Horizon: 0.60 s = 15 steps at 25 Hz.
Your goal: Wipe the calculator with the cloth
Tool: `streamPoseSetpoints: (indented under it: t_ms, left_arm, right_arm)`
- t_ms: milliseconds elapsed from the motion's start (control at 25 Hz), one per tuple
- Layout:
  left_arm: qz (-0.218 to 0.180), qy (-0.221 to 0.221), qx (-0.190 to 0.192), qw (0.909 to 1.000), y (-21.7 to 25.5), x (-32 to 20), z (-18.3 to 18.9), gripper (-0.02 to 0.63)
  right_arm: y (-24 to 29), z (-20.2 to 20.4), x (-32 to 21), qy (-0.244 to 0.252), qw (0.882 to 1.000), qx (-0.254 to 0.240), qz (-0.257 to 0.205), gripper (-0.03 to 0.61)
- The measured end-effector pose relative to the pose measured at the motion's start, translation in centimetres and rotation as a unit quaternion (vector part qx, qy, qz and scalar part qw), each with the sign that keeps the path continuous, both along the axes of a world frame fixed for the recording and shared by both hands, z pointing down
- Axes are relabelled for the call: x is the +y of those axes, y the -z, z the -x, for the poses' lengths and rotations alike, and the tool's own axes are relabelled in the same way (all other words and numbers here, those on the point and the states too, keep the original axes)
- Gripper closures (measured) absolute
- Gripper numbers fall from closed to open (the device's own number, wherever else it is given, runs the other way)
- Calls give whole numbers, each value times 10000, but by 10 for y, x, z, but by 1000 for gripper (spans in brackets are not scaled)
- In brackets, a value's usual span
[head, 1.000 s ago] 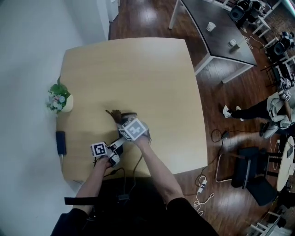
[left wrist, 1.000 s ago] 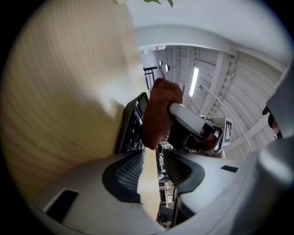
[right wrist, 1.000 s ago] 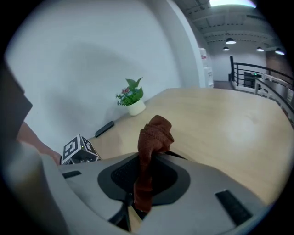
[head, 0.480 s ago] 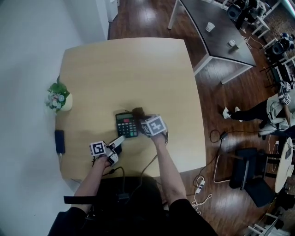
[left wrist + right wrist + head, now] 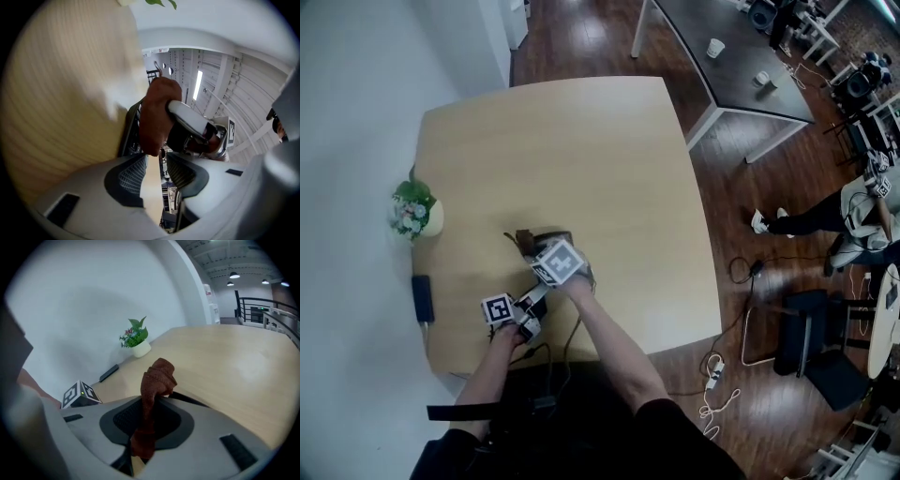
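We find the right gripper (image 5: 149, 409) clamped on the brown cloth (image 5: 157, 376), whose bunched end stands out past the jaws. The left gripper (image 5: 157, 165) has its jaws parted, with nothing between the pads. Its view alone shows the calculator (image 5: 130, 137), edge-on on the table (image 5: 61, 93), the cloth overlapping it. In the head view the right gripper covers most of the calculator.

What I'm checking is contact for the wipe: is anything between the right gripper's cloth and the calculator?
Nothing visible. The right gripper is shut on the cloth, and in the left gripper view its bunched end seems to lie straight on the calculator, nothing between them.
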<state>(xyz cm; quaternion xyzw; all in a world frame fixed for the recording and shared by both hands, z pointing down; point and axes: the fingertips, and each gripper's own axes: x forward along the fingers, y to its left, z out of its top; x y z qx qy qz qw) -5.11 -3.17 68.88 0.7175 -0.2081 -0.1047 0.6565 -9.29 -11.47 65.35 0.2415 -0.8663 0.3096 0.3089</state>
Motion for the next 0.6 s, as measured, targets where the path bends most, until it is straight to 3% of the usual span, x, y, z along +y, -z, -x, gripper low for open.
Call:
streamPoseSetpoints:
  t_ms: [120, 240, 360, 520, 600]
  left_arm:
    - [-26, -35, -53, 10000, -1, 1, -1, 477]
    - [23, -77, -435, 9990, -12, 1, 9, 478]
    - [-73, -79, -75, 9999, -2, -2, 1, 478]
    - [27, -91, -502, 9987, -14, 2, 10, 478]
    - [-8, -82, -427, 9991, -12, 1, 8, 479]
  right_arm:
    - [-20, -13, -9, -154, 9993, 331, 80, 511]
    - [-26, -49, -15, -499, 9977, 418, 167, 509]
    - [-28, -94, -16, -914, 9946, 413, 263, 509]
    - [-37, -153, -12, -1477, 9868, 521, 406, 508]
    - [-43, -180, -9, -1680, 9817, 801, 402, 511]
